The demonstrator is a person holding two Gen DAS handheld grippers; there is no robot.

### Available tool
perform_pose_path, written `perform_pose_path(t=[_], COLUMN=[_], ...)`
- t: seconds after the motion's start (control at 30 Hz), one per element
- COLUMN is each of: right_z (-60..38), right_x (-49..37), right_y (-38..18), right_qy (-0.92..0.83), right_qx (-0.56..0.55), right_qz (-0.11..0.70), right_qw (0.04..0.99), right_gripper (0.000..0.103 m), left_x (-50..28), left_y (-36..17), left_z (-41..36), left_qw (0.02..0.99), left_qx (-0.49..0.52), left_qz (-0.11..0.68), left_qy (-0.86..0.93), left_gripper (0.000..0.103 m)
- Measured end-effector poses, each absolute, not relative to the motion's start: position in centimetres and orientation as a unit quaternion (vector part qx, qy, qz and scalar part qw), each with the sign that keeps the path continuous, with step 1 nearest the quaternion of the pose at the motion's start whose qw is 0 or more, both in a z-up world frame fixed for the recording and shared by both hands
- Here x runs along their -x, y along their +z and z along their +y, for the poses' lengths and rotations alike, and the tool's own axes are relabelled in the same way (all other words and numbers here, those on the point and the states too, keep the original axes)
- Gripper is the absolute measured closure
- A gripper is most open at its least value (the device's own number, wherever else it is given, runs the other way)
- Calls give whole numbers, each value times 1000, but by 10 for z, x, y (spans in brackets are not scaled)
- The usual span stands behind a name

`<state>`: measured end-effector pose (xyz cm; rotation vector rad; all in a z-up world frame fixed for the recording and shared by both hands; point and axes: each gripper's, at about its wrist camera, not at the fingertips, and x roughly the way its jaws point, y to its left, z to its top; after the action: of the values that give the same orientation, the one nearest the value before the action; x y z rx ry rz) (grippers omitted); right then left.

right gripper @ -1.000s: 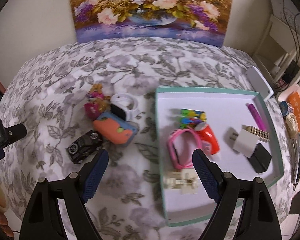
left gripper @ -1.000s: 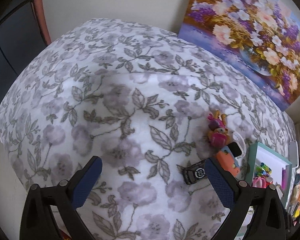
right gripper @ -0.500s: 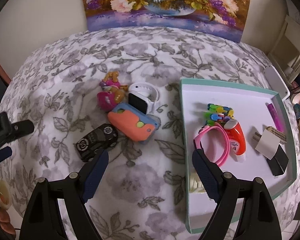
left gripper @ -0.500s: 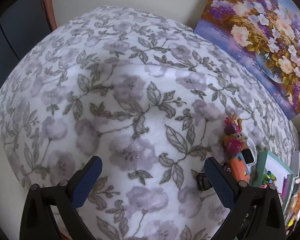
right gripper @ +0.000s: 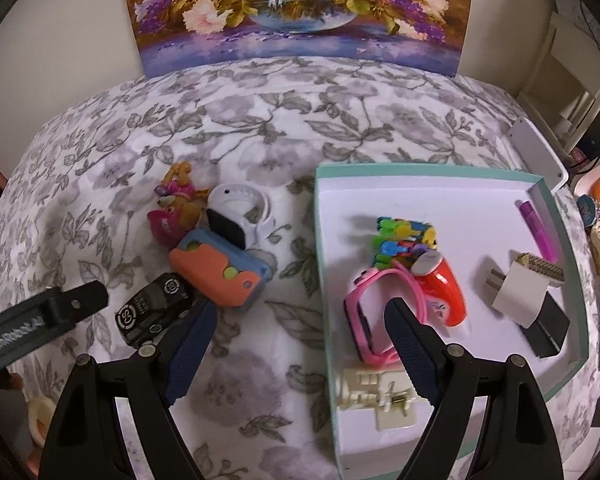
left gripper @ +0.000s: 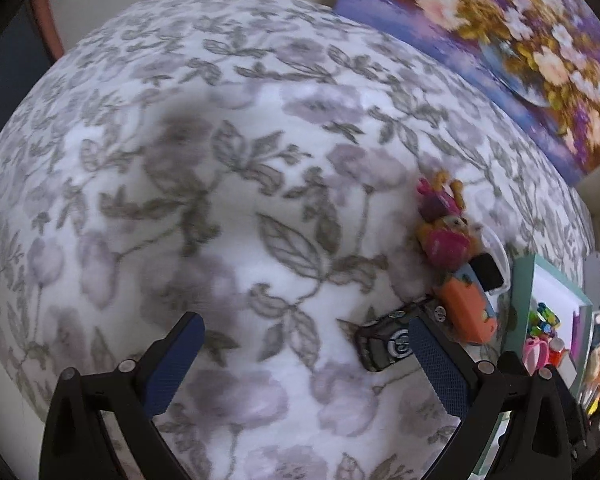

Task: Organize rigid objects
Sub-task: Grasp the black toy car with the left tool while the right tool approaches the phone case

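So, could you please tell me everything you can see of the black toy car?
The black toy car looks like glossy hard plastic, with white round emblems on its roof and bonnet and faint lettering between them. It sits upright on its wheels on the floral cloth, set diagonally, outside the tray. Its far end appears to touch the orange case. The right gripper's left finger overlaps its near side in view; actual contact is unclear.

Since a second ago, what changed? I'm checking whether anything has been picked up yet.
Nothing picked up. The left hand-held gripper swung back toward the black toy car; the right hand-held gripper shifted left from over the tray toward the car. Both stayed open, and the toys and tray contents kept their places.
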<state>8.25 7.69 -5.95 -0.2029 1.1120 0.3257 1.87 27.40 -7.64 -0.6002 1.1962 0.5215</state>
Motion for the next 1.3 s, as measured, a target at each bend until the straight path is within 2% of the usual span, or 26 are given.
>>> perform_pose_path(t=[0.6,1.07,1.3], right_z=[60,69,73], right_x=[-90,-83,-81], right_y=[-52,-53,-53], right_qy=[152,164,171], right_qx=[90,99,100], right_qz=[517,520,518], right_qw=[837,832,832], right_gripper=[17,17,17], left_x=[-54,-24,-10], left_y=[-107,-107,-105], left_z=[240,263,271], left_qw=[740,713,719], left_qx=[257,282,291], left_qz=[584,611,599], left_qy=[215,196,199], left_gripper=[0,0,0])
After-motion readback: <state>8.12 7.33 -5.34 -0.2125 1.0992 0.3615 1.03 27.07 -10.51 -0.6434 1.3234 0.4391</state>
